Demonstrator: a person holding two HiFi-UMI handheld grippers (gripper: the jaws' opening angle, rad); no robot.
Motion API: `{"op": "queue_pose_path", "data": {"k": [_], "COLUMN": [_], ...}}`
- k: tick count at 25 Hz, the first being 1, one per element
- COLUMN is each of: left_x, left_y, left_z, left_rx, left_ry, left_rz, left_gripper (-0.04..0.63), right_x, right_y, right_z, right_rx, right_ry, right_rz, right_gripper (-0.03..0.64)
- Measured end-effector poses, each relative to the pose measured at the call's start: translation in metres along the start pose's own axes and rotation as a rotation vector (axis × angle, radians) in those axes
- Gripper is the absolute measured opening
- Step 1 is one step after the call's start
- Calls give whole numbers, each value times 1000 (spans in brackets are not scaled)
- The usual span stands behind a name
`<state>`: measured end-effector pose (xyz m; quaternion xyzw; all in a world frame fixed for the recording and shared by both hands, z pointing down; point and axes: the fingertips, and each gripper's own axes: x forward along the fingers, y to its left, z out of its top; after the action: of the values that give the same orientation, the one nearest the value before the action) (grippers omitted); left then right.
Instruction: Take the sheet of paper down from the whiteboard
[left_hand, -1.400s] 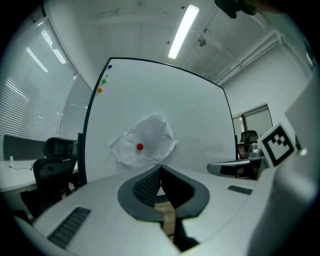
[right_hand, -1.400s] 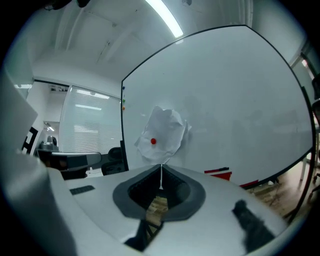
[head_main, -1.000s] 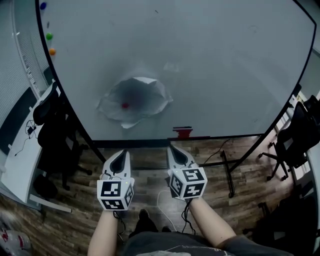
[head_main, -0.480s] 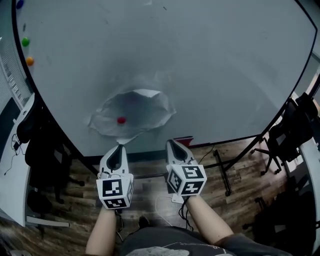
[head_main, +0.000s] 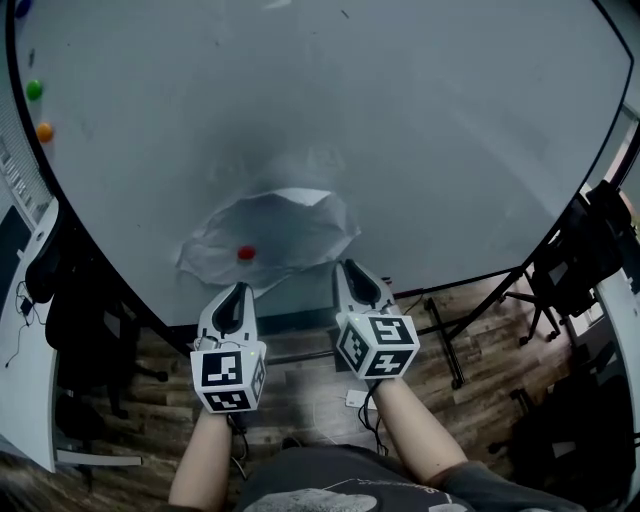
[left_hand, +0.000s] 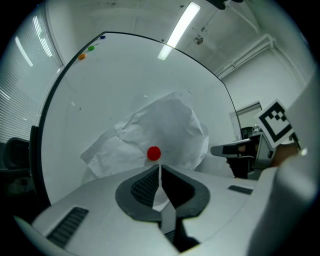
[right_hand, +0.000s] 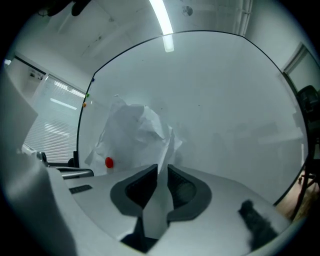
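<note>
Barely begun: gripped, not yet pulled free. Left to do: tugging the sheet of paper (head_main: 275, 235) out from under the red magnet (head_main: 246, 253), low and left of centre on the whiteboard (head_main: 420, 130). At left, pinched, seemingly, by its bottom corner in the closed left claw (head_main: 238, 290), just below the magnet. At right, clamped by its crumpled edge in the right claw (head_main: 346, 266), trailing back between the jaws.
</note>
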<state>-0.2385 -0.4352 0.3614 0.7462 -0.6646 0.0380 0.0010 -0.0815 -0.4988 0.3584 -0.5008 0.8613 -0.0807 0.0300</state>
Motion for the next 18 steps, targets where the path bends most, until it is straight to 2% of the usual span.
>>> {"op": "queue_pose_path", "data": {"k": [2, 6, 10, 13, 18], "left_x": [2, 5, 8, 9, 13], "left_y": [0, 2, 3, 2, 4], "left_z": [1, 4, 4, 6, 14], "left_rx": [-5, -3, -1, 7, 39], "left_ry": [0, -2, -2, -7, -51], "left_rz": [-12, -24, -34, -47, -45], "left_gripper": [17, 17, 17, 17, 17], "right_x": [7, 16, 20, 22, 24], "right_y": [3, 3, 0, -3, -2], "right_z": [4, 12, 12, 13, 15], "right_rx": [14, 1, -41, -52, -54], "right_ry": [-4, -14, 3, 2, -6], "right_rz": [8, -25, -72, -106, -106], "right_gripper": [113, 117, 105, 45, 31]}}
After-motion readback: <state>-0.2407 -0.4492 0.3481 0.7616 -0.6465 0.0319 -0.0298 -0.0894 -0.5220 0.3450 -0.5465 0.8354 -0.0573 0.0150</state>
